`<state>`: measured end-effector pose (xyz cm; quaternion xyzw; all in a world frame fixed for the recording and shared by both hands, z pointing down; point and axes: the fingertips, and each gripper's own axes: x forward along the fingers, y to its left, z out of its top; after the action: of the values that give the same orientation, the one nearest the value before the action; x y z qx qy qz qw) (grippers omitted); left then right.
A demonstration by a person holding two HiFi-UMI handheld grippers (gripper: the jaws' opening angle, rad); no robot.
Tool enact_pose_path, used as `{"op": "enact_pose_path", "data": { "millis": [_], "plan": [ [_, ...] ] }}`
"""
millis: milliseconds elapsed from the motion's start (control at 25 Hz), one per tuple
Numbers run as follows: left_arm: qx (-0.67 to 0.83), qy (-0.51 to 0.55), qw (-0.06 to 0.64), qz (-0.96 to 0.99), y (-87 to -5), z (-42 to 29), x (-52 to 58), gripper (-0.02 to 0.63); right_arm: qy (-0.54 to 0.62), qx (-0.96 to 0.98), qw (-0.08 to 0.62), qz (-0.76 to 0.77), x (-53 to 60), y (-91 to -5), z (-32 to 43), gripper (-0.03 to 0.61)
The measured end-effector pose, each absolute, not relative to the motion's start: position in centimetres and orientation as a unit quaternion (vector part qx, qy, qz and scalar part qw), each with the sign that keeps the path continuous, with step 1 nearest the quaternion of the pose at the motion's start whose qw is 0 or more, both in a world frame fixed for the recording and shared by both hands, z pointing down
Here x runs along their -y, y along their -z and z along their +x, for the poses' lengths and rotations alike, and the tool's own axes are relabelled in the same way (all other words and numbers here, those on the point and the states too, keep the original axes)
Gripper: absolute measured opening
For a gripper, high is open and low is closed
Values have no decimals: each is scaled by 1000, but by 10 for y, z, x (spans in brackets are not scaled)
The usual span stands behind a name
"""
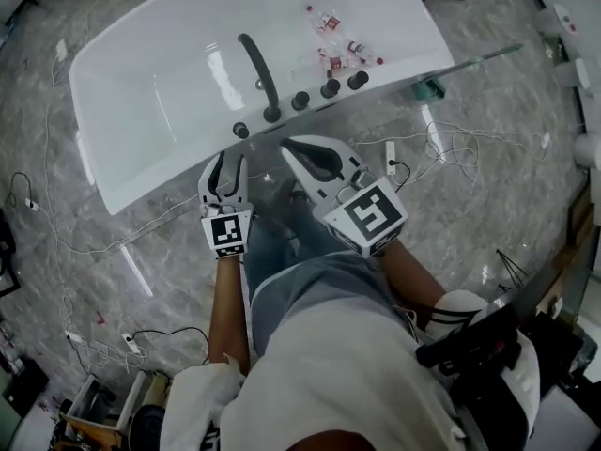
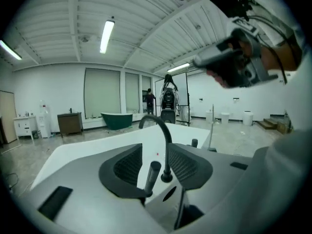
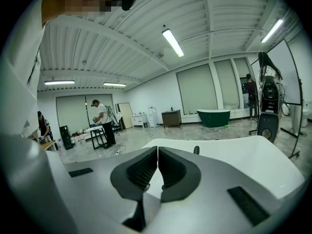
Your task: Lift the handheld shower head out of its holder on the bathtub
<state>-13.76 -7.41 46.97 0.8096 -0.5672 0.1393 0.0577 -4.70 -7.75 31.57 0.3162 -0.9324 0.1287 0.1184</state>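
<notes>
The white bathtub point(image 1: 160, 92) lies ahead of me on the marble floor. On its near rim stand a black arched spout point(image 1: 258, 69), three black knobs point(image 1: 331, 89) and the short black handheld shower head point(image 1: 241, 131), upright in its holder. My left gripper point(image 1: 229, 162) is open, its tips just short of the shower head. In the left gripper view the shower head point(image 2: 152, 176) shows in the gap of the left gripper point(image 2: 152, 165), with the spout point(image 2: 161, 130) behind it. My right gripper point(image 1: 289, 146) hovers at the rim beside the left one. The right gripper point(image 3: 157, 152) is shut and empty.
Several small bottles point(image 1: 338, 45) lie on the tub's far corner. Cables point(image 1: 451, 144) trail over the floor to the right, near a green object point(image 1: 432, 89). My knee in jeans point(image 1: 282, 233) is under the grippers. A green tub point(image 2: 117, 120) and a person point(image 3: 102, 121) are far off.
</notes>
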Motion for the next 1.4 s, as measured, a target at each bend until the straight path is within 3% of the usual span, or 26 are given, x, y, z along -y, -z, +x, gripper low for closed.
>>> {"op": "enact_pose_path", "data": {
  "millis": [160,400,560,640,680,1080,1400],
  "plan": [
    [561,-181,91,803,-619,-192,130,213,-139,927,140,320,115,-394,-100,17],
    [550,-208,94,803,-804,-226,216,213,-150,917,170,330,172,-545,-144,18],
    [544,-209,87,808,-879,-238,257,213,-145,919,164,329,197,-619,-173,17],
    [543,-206,76,811,-901,-242,269,182,-133,924,146,327,207,-644,-187,18],
    [543,-203,70,812,-910,-243,274,153,-132,924,146,327,210,-659,-191,17],
    [567,-176,73,801,-949,-269,281,147,-101,930,141,325,231,-749,-234,17],
    [607,-85,68,787,-802,-273,260,147,-78,934,133,324,220,-683,-232,17]
  ]
}}
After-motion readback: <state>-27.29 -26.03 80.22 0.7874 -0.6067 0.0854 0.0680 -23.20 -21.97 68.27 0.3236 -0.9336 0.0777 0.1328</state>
